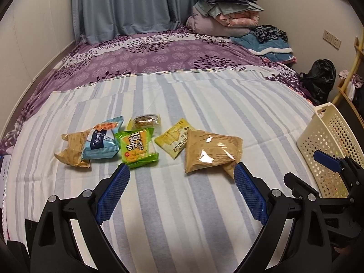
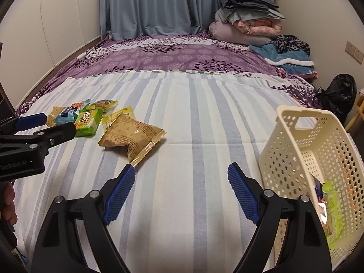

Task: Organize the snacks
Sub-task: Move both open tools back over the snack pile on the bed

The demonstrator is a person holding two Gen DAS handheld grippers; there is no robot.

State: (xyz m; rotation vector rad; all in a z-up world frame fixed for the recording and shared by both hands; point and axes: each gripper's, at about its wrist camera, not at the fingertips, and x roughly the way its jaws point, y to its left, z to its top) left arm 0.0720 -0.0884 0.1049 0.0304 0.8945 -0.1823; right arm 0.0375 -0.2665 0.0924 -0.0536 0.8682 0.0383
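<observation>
Toward the left side of the striped sheet [image 1: 182, 204] that covers the near end of the bed lie the loose snacks: a puffy tan plastic packet [image 1: 210, 152] nearest the middle, a flat yellow packet [image 1: 174, 137] touching its far edge, a green-and-orange packet [image 1: 137, 146], a pale blue packet [image 1: 102, 143] lying over a crumpled tan wrapper [image 1: 71, 147], and a small clear-wrapped biscuit [image 1: 145, 119] behind them. At the right edge stands a cream perforated plastic basket [image 2: 318, 150], tilted, with a few packets already inside. The left gripper [image 1: 182, 175] hovers just short of the cluster with its jaws spread wide and empty; the right gripper [image 2: 182, 177] hangs likewise spread and empty between the tan packet and the basket. The risks, as I judge them: the air-filled tan packet may squirt out of a closing pinch, overlapping packets may drag a neighbour along, and the leaning basket may tip if nudged on the soft bedding.
</observation>
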